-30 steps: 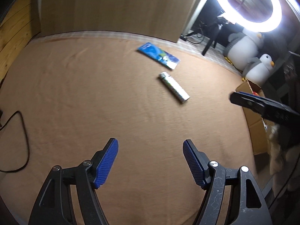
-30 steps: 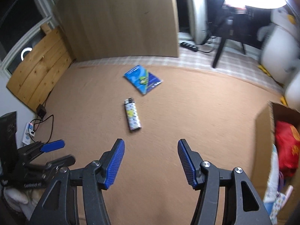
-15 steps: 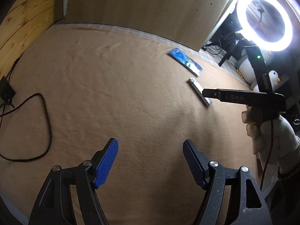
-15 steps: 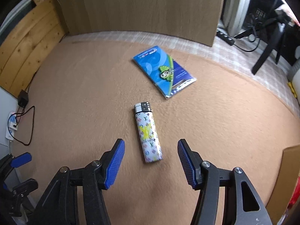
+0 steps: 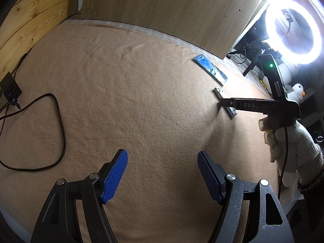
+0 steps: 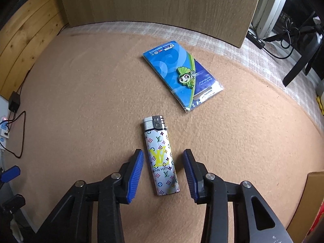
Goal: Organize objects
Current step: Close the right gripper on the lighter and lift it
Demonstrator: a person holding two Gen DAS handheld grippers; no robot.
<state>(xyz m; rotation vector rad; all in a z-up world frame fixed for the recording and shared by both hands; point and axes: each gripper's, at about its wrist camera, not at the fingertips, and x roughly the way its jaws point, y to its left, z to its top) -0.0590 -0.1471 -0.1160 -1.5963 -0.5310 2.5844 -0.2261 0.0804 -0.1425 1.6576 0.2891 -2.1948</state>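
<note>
The right gripper (image 6: 163,171) points steeply down at the tan blanket (image 6: 81,101), its blue-padded jaws standing on either side of a white monogram-print lighter (image 6: 161,158). The jaws have just been closing in on it, yet a thin gap shows on each side, so the pads do not press the lighter; it lies flat on the blanket between them, its silver head pointing away from the gripper. Just beyond the lighter's head and a little to the right lies a blue card packet (image 6: 180,75) with a green cartoon figure, apart from the lighter. Right of the lighter, at the frame's lower edge, the corner of a cardboard box (image 6: 305,198) shows. Far left of the lighter, a black plug and cable (image 6: 15,105) sit at the blanket's edge.

The left gripper (image 5: 162,174) hangs over bare blanket well to the left of the lighter (image 5: 218,92), its jaws spread wide with nothing between them. From this view the right gripper (image 5: 220,103) reaches in from the right side, held by a hand in a pale glove (image 5: 283,139), its dark finger crossing the lighter. The blue card packet (image 5: 210,70) lies just past the lighter, and beyond it glows a ring light (image 5: 293,32) with plush penguins (image 5: 298,93) below. A black cable (image 5: 58,121) loops on the blanket far left of the lighter.
</note>
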